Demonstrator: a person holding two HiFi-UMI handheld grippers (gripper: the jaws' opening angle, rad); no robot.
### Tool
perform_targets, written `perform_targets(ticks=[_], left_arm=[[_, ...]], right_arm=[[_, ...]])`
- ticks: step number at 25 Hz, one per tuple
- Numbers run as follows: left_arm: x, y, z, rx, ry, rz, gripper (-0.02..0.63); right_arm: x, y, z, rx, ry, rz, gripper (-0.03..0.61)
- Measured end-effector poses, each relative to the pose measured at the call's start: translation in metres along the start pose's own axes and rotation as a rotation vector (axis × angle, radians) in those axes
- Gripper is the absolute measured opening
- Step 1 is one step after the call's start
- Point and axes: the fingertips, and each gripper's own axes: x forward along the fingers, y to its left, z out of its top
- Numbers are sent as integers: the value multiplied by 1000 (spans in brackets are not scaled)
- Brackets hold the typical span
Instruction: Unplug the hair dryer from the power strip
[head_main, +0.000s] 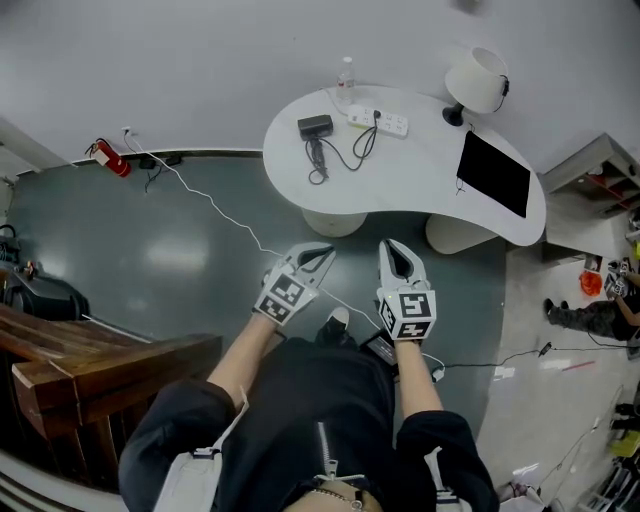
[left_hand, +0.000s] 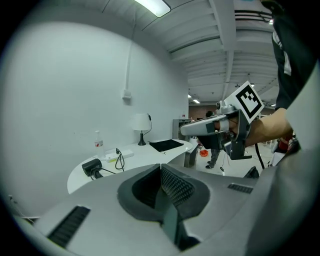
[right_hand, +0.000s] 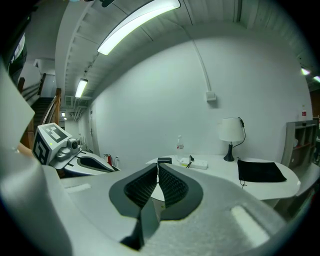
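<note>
On the table (head_main: 420, 170), the hair dryer (head_main: 315, 127) lies flat, left-to-right.

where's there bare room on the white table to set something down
The widest bare patch of the table is its middle, between the power strip, the black mat and the front edge. The back left is crowded: hair dryer, its cord, power strip, bottle. The lamp takes the back right corner.

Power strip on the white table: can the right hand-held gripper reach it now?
Probably not yet. The right hand-held gripper is over the floor, short of the table, and the power strip lies near its far edge. Nothing blocks the way.
</note>
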Motion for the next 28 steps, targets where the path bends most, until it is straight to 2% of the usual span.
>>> perform_targets(ticks=[13, 21, 28], left_arm=[[41, 38, 14, -11, 21, 61, 14], [77, 68, 33, 0, 0, 46, 14], [122, 107, 35, -14, 4, 22, 15]], right_arm=[[37, -43, 12, -9, 5, 43, 6], [66, -72, 23, -21, 9, 26, 6], [113, -101, 30, -25, 23, 14, 6]])
